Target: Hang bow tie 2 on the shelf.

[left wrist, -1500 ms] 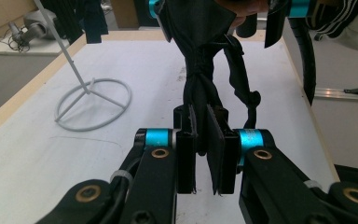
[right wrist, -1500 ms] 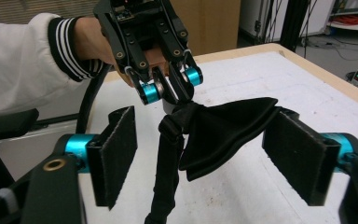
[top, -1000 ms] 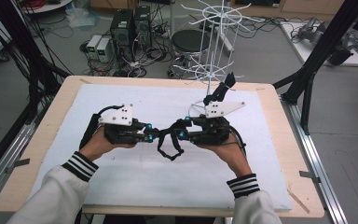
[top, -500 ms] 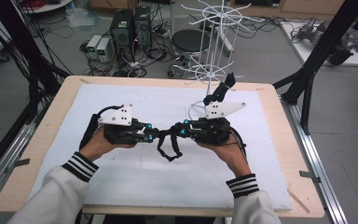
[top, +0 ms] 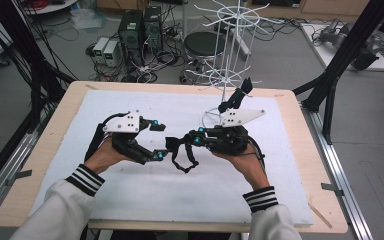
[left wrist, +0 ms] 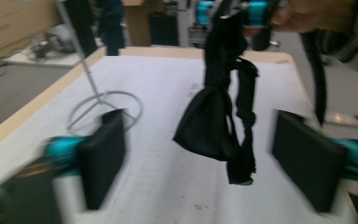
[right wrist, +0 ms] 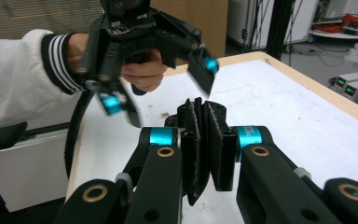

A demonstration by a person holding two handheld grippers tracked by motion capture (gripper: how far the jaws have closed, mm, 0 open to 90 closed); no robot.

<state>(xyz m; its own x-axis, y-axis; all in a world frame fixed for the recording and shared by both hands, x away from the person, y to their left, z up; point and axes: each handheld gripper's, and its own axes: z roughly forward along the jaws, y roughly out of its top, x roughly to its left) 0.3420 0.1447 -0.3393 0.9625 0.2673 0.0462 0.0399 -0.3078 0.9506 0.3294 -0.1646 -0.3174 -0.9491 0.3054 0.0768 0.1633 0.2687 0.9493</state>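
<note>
My right gripper (top: 192,139) is clamped tight on the top of a black cloth (left wrist: 216,116), a small garment with a pouch-like body and thin straps. In the right gripper view my two pads (right wrist: 192,144) sit pressed together with a dark sliver of fabric between them. My left gripper (top: 157,141) stands spread wide with nothing in it, its pads (left wrist: 103,156) on either side of the hanging cloth but well clear of it.

Taking the wire rack (top: 228,47) at the far edge of the table (top: 40,165) as my landmark: the cloth hangs nearer to me than the rack's ring base (left wrist: 105,106), off to that base's left in the high view, just above the white mat (top: 130,192) and between my two grippers. My right hand holds its gripper just in front of the rack's foot.

The cloth looks very light and wholly limp. It droops straight down from the pinch, the pouch sagging into a soft bulge and the straps twisting on themselves, one of them knotted partway. Nothing about it is stiff or breakable, and I judge it will swing and bunch with any quick move. The fabric seems matte, so I expect little slipping. For my free left gripper, I think the best hold is the lower end of the long strap or the bottom edge of the pouch, where a pull away from my right gripper would spread it flat for hanging on the rack's arms.
</note>
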